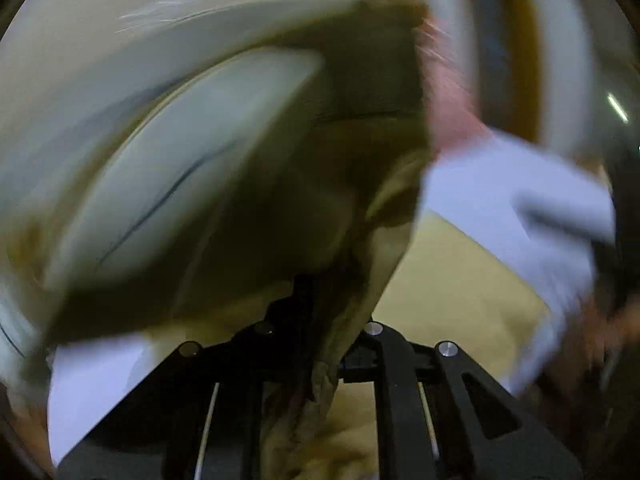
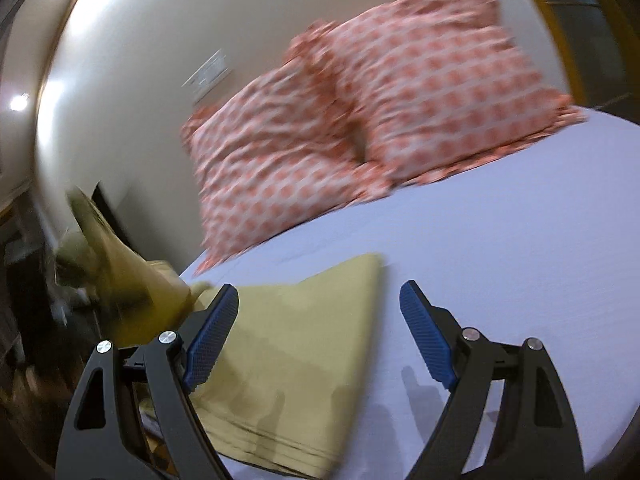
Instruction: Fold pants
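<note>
- The left claw (image 1: 320, 356) is clamped on a bunched fold of the olive-yellow pants (image 1: 288, 200), the cloth pinched between its black arms and rising up and away from it in a dark, blurred sweep across the middle of the left wrist view.
- A tail of the same fabric hangs down between the claw's arms towards the bottom of that view (it is creased and rope-like there).
- Beyond the lifted cloth, more of the pants lies flat and paler on the lilac bed sheet (image 1: 500, 200).
- Most of the left wrist view is smeared by motion blur, so the pale curved shapes at upper left cannot be told.
- The right claw (image 2: 316, 328) stands wide open and holds nothing, its blue ribbed pads (image 2: 424, 336) well apart.
- The flat part of the pants (image 2: 296, 356) lies on the bed sheet (image 2: 500, 248) under and between the pads; the left pad sits over the cloth, the right pad over bare sheet.
- At the left edge of the right wrist view, another part of the pants is raised off the bed in a blurred peak.
- Farther off, two pillows (image 2: 360, 128) in an orange-and-white print lean against the cream wall (image 2: 160, 40) at the head of the bed, touching each other.
</note>
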A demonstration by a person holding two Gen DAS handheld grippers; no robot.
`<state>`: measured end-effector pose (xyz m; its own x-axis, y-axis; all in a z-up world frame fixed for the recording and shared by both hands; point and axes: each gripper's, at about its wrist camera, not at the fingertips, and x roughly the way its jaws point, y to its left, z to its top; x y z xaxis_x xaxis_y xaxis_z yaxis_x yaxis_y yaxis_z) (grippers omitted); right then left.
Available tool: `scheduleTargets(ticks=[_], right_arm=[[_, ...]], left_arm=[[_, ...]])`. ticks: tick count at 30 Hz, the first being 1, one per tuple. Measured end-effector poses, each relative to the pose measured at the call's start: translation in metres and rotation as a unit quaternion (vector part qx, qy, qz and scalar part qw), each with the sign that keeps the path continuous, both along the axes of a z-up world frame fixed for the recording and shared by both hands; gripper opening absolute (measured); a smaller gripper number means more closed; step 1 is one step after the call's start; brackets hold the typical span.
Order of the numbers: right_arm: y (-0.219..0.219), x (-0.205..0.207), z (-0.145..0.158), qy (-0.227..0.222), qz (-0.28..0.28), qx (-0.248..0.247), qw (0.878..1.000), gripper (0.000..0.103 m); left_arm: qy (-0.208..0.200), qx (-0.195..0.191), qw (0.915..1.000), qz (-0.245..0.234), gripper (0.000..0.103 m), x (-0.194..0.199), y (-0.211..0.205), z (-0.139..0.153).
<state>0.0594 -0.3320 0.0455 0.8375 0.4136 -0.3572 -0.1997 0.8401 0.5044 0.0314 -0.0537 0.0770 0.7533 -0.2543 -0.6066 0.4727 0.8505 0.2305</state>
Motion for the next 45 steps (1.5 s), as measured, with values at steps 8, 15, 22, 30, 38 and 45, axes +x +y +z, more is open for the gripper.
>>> scheduleTargets(ticks=[8, 15, 22, 30, 38, 45], right_arm=[[-0.014, 0.028, -0.01, 0.058, 0.026, 0.03, 0.998, 0.085], [0.018, 0.069, -0.034, 0.154, 0.069, -0.027, 0.985, 0.073], [0.022, 0.094, -0.044, 0.195, 0.1, -0.014, 0.976, 0.053], [0.008, 0.111, -0.053, 0.22, 0.144, 0.072, 0.962, 0.046], [-0.001, 0.124, -0.075, 0.272, 0.216, 0.204, 0.915, 0.017], [0.003, 0.145, -0.036, 0.217, 0.213, 0.166, 0.938, 0.013]], left_arm=[[0.003, 0.08, 0.9945, -0.068, 0.019, -0.034, -0.038, -0.056], [0.006, -0.009, 0.9958, -0.09, 0.058, -0.061, -0.006, -0.02], [0.077, -0.144, 0.9782, 0.128, 0.073, 0.035, 0.112, -0.003], [0.243, -0.23, 0.9365, 0.105, 0.073, 0.105, 0.138, -0.044], [0.275, -0.243, 0.924, 0.109, 0.044, 0.115, 0.145, -0.051], [0.247, -0.202, 0.9417, 0.108, 0.009, 0.133, 0.133, -0.035]])
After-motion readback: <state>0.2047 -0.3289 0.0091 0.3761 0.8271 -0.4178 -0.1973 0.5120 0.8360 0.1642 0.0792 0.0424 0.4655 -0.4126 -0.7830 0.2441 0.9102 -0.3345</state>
